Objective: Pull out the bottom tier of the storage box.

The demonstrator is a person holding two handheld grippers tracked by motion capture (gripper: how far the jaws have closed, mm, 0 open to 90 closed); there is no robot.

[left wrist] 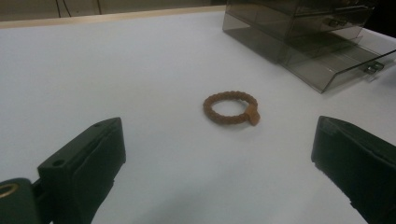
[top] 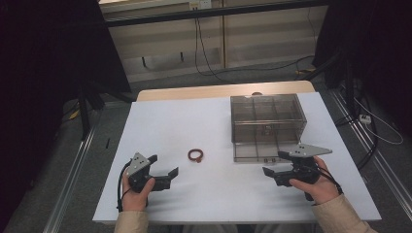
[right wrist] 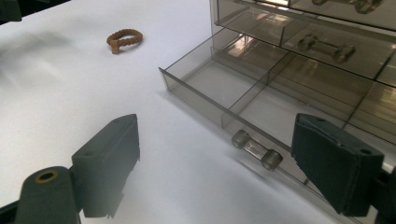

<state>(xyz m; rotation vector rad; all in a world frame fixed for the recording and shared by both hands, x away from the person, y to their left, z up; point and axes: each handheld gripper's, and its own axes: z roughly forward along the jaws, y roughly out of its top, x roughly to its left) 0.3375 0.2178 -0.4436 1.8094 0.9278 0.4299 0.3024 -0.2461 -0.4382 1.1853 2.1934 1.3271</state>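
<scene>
High view: the brown ring (top: 196, 155) lies mid-frame on the white surface (top: 194, 116), between the released left tongs (top: 163, 168) and released right tongs (top: 271, 165)

Left gripper view: ring centre frame; a flat pinch could skid it

Right gripper view: the open drawer (right wrist: 261, 100) at right might get knocked

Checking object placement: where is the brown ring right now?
In the high view the brown ring lies on the white table, between the left gripper and the drawer box.
</scene>
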